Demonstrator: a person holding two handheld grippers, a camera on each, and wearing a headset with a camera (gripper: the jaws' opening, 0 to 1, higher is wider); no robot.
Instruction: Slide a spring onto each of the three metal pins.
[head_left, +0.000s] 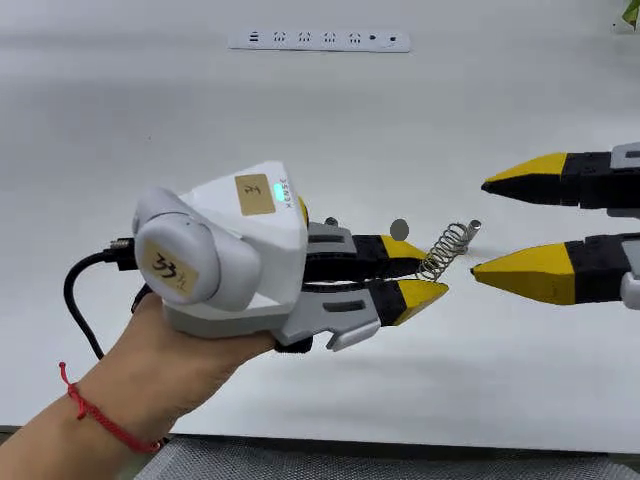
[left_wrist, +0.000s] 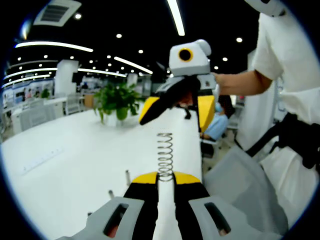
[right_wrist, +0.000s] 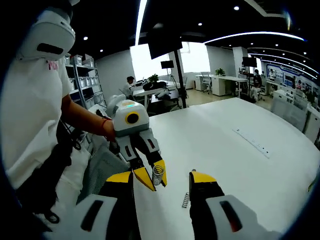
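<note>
**State.** The left tool (head_left: 432, 270) is pinching one end of a spring (head_left: 447, 248). The rest of the coil juts out unsupported above the bench (head_left: 300, 120), toward the right tool (head_left: 480, 227). The right tool is spread and holds nothing; its tips flank the spring's free end without touching it. A loose spring (right_wrist: 185, 200) lies on the bench just in front of the right tool. In the left gripper view a small upright piece, probably a pin (left_wrist: 127, 176), stands on the bench beside the left tool. It is too small to confirm.

**Hazards.**
- Ejection: the grip covers only the end coils. Extra squeeze or a sideways knock from the right tool could pop the spring out and send it rolling across the bench.
- Deformation: closing the right tool on the mid-coils could crush or kink them, and the bore would then bind on a pin.
- Misalignment: the free end can sway. If it meets a pin off-axis, the coil will likely buckle or tip the pin instead of sliding on.
- Disturbance: a low pass by the right tool could sweep the loose spring away.
</note>
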